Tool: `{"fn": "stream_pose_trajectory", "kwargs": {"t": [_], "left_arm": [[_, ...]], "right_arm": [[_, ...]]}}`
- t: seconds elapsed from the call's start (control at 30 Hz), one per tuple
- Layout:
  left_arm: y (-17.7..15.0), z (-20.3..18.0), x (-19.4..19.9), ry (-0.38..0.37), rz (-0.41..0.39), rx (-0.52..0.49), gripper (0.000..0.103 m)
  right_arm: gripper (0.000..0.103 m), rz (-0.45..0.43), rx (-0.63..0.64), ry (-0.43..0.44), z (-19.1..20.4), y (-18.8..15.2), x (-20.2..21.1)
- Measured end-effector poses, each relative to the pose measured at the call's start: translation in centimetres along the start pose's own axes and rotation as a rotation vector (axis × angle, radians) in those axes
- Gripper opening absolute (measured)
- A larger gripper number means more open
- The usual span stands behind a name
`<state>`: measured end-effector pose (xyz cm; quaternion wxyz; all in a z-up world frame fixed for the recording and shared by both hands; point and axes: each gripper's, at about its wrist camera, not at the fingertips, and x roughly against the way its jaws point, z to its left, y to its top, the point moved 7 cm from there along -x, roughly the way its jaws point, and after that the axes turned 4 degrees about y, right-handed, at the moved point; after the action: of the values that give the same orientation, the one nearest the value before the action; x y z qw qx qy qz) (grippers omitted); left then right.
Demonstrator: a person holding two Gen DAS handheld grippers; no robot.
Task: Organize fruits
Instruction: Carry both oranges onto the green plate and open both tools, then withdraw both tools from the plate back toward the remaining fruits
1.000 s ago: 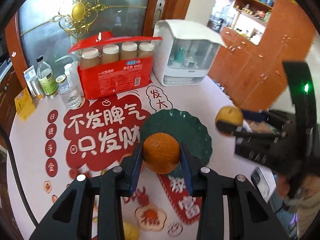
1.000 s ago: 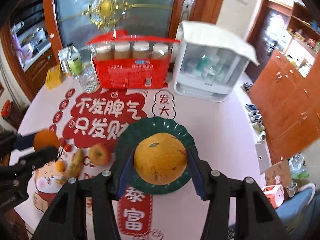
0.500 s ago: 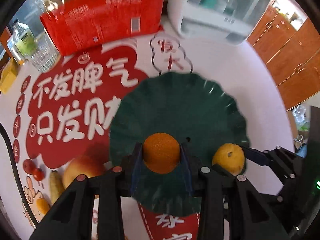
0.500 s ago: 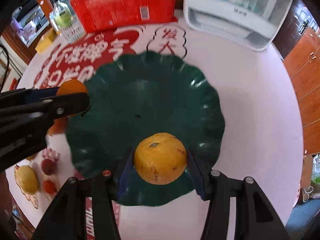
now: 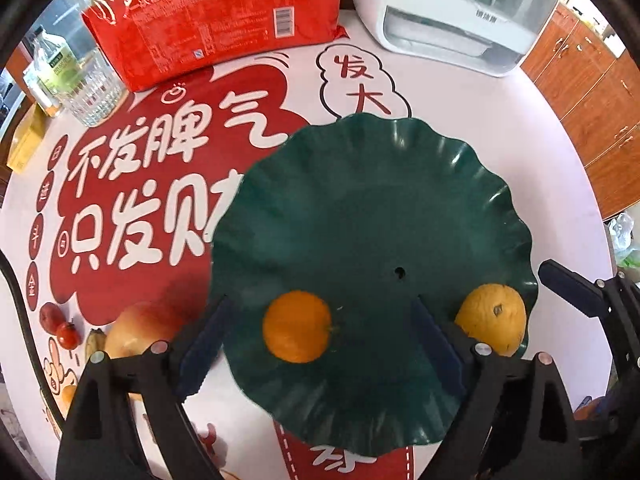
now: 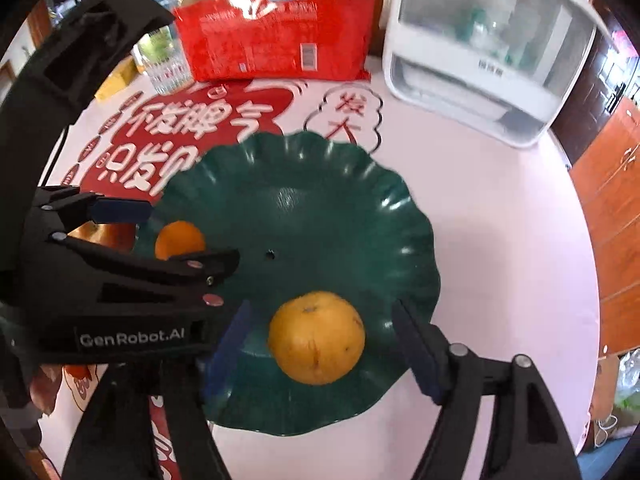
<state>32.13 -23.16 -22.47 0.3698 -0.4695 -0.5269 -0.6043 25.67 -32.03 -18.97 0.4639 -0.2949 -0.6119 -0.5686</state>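
A dark green scalloped plate [image 5: 360, 208] lies on the table; it also shows in the right wrist view [image 6: 320, 208]. A small orange [image 5: 297, 326] rests on it between the spread fingers of my left gripper [image 5: 320, 344], which is open. A larger yellow orange [image 6: 317, 337] rests on the plate between the spread fingers of my right gripper [image 6: 320, 344], also open. The yellow orange [image 5: 493, 323] shows at the plate's right edge in the left wrist view. The small orange [image 6: 179, 240] and the left gripper's body show at left in the right wrist view.
An apple [image 5: 136, 330], small red tomatoes [image 5: 66, 334] and a banana tip [image 5: 94, 340] lie left of the plate. A red package [image 5: 224, 16], a glass [image 5: 94, 92], a bottle [image 5: 52, 68] and a white appliance [image 5: 460, 12] stand at the back.
Both grippers have opened and let go of their oranges, which now rest on the green plate. The cameras sit closer to the plate than a second ago.
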Motion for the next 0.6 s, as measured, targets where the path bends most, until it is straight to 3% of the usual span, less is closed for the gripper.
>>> {"fn": "stream_pose_trajectory", "kwargs": {"t": [0.07,0.17,0.23,0.33,0.6], "left_arm": [[-0.2,0.2,0.8,0.006,-0.021,0.004,0.090],[-0.6,0.7,1.7,0.012,-0.051,0.009,0.090],[-0.9,1.0,2.3,0.018,-0.073,0.011,0.090],[-1.0,1.4,3.0,0.011,-0.108,0.018,0.090],[-1.8,2.4,5.1,0.017,-0.173,0.039,0.090]], "right_arm": [[0.078,-0.005,-0.007,0.009,0.1,0.0,0.4],[0.078,0.074,-0.036,-0.028,0.0,-0.1,0.0],[0.078,0.113,-0.050,-0.003,-0.1,-0.3,-0.2],[0.078,0.078,-0.078,0.043,0.1,-0.4,0.3],[0.078,0.027,-0.110,0.049,0.3,-0.7,1.7]]}}
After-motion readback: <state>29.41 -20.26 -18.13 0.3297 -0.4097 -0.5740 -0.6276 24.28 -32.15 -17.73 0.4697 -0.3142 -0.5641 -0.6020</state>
